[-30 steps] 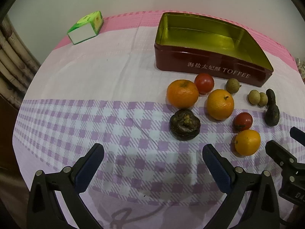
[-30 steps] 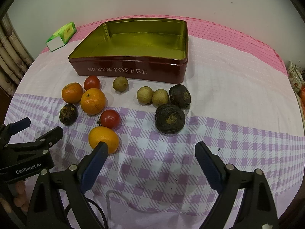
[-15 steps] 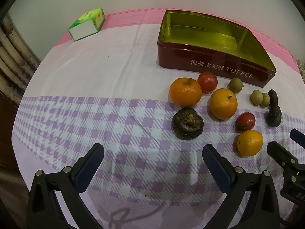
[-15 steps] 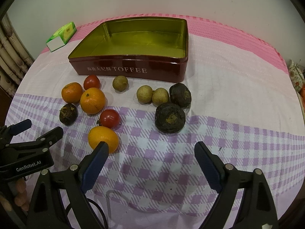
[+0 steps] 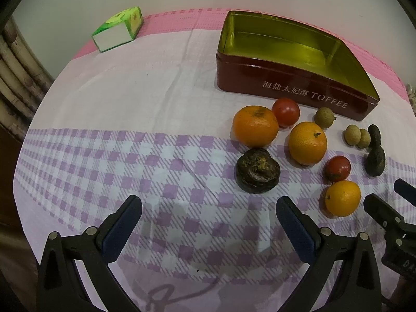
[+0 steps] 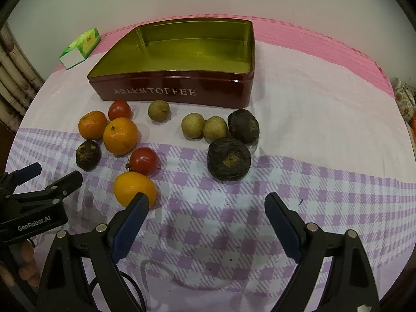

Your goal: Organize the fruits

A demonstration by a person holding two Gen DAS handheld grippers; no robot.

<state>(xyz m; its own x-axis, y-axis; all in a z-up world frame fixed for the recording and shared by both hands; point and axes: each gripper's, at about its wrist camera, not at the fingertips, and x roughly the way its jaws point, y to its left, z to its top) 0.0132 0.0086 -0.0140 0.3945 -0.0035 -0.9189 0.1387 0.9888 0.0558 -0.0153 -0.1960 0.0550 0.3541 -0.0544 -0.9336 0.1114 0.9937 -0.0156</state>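
Note:
An empty red toffee tin [image 6: 171,92] with a gold inside stands at the back of the checked cloth. In front of it lie three oranges [image 6: 120,135], two tomatoes [image 6: 143,160], three pale longans [image 6: 192,125] and three dark wrinkled fruits [image 6: 228,159]. My right gripper [image 6: 205,200] hovers open over bare cloth, its left finger just in front of the nearest orange [image 6: 131,186]. My left gripper [image 5: 206,205] is open too, with nothing between its fingers, and a dark fruit [image 5: 257,170] lies just beyond its right finger. The tin [image 5: 286,88] sits far right in the left wrist view.
A green and white carton [image 5: 118,30] lies at the back left near the wall. Bamboo poles [image 5: 15,78] stand off the table's left edge. A patterned object [image 6: 404,98] sits past the right edge. A person's fingers [image 6: 26,257] hold the left gripper's handle.

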